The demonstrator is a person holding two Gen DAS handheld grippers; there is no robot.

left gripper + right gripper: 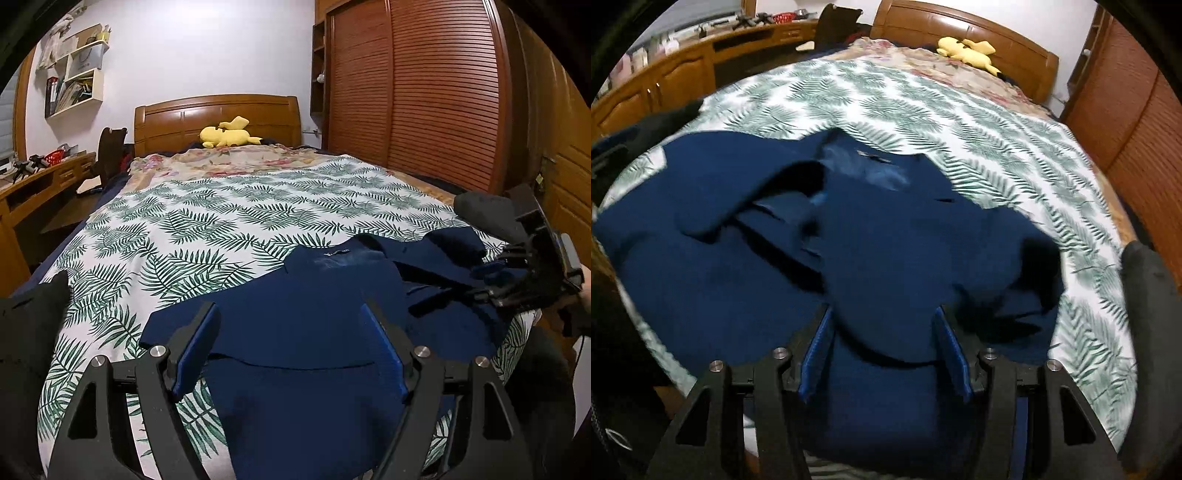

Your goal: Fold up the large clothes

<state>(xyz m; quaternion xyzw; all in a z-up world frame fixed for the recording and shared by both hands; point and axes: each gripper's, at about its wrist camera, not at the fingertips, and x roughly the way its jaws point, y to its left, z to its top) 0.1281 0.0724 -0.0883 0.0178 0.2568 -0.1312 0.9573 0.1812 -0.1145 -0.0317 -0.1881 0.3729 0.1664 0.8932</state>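
A large navy blue garment (303,317) lies partly folded at the foot of the bed, collar and label toward the headboard. My left gripper (291,314) is open above its left part, blue pads spread wide, with cloth lying between them. In the right wrist view the same garment (746,266) is rumpled, with a sleeve folded across it. My right gripper (882,317) is open over its near edge, a fold of cloth lying between the fingers. The right gripper also shows in the left wrist view (517,280) at the garment's right side.
The bed has a white leaf-print cover (207,229) and a floral blanket near the wooden headboard (218,118). A yellow plush toy (227,134) lies at the head. A wooden desk (40,177) stands left, a slatted wardrobe (424,92) right. Dark cloth (29,314) lies at the bed's left edge.
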